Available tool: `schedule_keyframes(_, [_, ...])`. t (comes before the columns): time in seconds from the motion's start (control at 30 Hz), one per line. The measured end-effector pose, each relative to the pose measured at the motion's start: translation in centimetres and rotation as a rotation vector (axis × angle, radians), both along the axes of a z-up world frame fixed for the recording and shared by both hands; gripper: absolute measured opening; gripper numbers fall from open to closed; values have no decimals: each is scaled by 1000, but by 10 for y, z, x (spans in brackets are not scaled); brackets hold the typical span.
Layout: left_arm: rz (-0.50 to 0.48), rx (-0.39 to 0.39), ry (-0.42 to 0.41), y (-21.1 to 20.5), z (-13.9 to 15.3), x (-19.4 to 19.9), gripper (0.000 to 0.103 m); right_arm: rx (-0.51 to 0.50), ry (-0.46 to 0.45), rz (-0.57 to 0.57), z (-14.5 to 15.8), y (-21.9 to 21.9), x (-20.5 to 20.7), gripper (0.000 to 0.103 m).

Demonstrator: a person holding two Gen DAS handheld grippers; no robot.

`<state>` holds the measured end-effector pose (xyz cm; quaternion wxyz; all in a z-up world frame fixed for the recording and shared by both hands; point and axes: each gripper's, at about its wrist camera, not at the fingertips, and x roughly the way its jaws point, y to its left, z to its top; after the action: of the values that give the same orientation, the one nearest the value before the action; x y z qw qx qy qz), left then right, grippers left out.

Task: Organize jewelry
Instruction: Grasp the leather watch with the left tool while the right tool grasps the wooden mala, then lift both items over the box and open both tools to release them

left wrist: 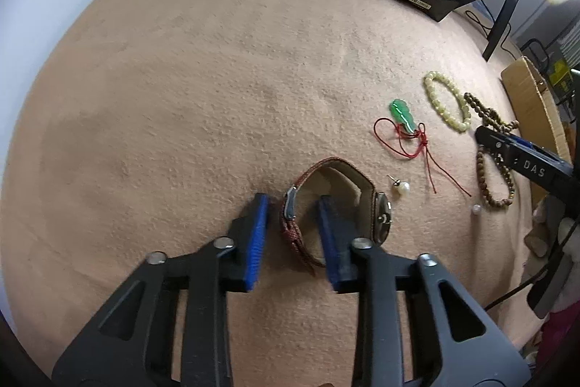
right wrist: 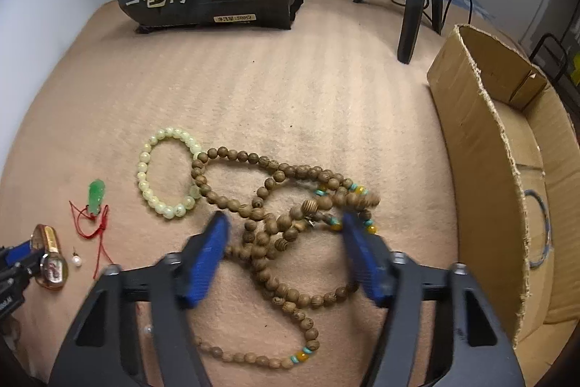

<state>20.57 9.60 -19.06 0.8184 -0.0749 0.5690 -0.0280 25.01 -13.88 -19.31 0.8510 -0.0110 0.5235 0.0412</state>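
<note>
Tan blanket surface | left gripper: jaws spread, straddling watch strap; strap soft, grip near buckle | right gripper: jaws spread over wooden bead strand; limp, tangles, pinch bunched centre | cardboard box far right.

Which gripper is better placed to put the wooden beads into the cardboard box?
Right. The right gripper is open over the wooden beads, beside the cardboard box. The left gripper straddles the watch strap.

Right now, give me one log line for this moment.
left gripper: open, straddling watch strap | right gripper: open over wooden beads | cardboard box: right of beads
</note>
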Motion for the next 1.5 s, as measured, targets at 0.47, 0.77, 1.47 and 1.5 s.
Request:
schedule_keyframes(0.47, [13,31,-40,-3,16,-4,8,70,-33,39,19,-6,-10,6])
schedule_keyframes(0.77, [18,-4,-110,-5,49,-18,8,110,-120,31,65,-18,-27,6])
schedule_keyframes(1.47, [-69,-72,-246,-54,120,-63,8,150,-350,48,170,-41,-81,6])
schedule_keyframes(1.5, [-73,-73,-253,-56,123,-65,8,156,-360,46,175,-42,-83,6])
